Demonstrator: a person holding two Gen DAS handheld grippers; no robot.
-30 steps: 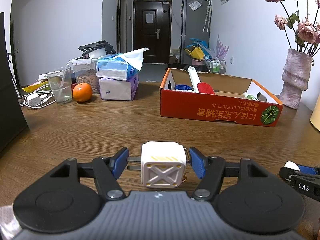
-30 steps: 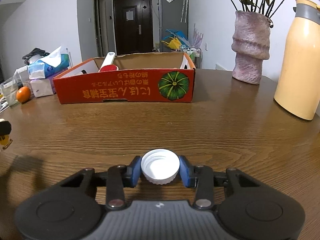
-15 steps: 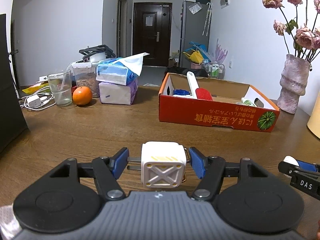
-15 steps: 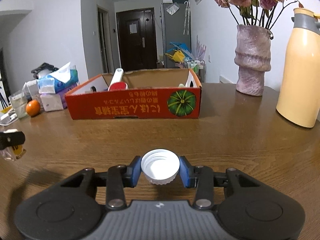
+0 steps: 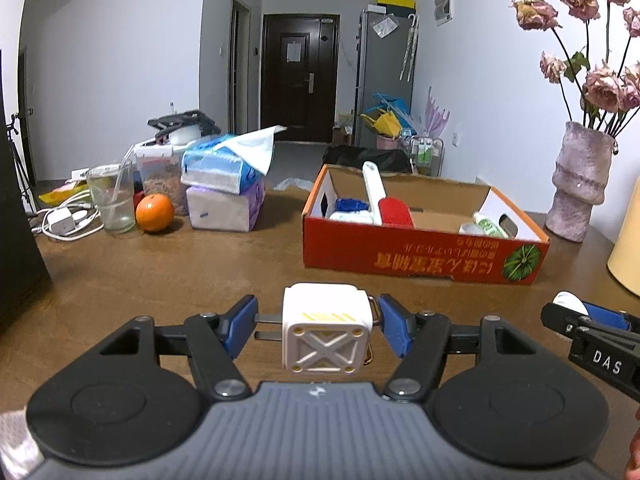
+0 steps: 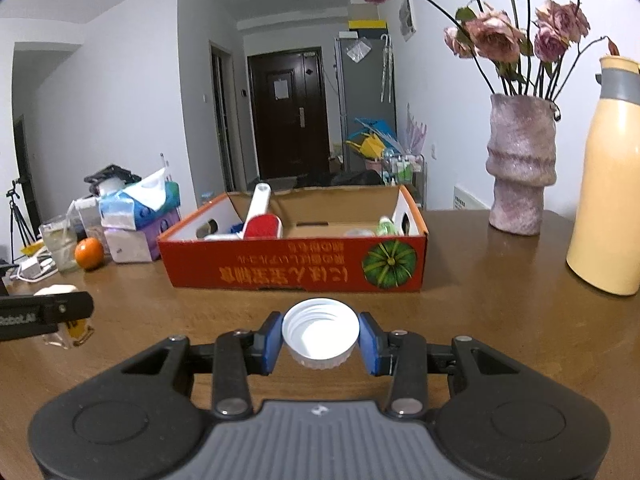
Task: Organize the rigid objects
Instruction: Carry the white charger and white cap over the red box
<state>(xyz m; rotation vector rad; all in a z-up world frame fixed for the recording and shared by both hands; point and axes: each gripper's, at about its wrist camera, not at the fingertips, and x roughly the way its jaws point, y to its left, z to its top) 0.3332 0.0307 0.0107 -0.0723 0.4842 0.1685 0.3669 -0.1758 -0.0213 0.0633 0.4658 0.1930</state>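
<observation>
Left wrist view, going L to R: clear drinking glass [image 5: 112, 200] w/ a straw, round orange fruit [image 5: 155, 213], stacked tissue packs [image 5: 225, 184], then red cardboard box w/ a green pumpkin print [image 5: 420, 258] on the brown wooden table [image 5: 160, 280]; box already holds a white-handled red brush [image 5: 386, 200] and a few small items I can't make out. Left gripper [image 5: 316, 322] is clamped on a white cube-shaped plug adapter [image 5: 324, 326], prongs pointing left, blue pads [image 5: 394, 330] pinching its sides; it's lifted off the table, near side of the box. Right gripper [image 6: 320, 338] is squeezed on a white ribbed plastic bottle cap [image 6: 320, 334], open side up, also short of the box; pink textured vase [image 6: 520, 168] and yellow thermos flask [image 6: 606, 200] stand far R.

Prob. step: carry both into the box. Best to clear the front wall before lowering, aim for bare cardboard mid-box, avoid the brush handle; release only once low.

Writing: "DAS" on the other gripper's finger; orange print on the box sits upside down, unreadable to me.
</observation>
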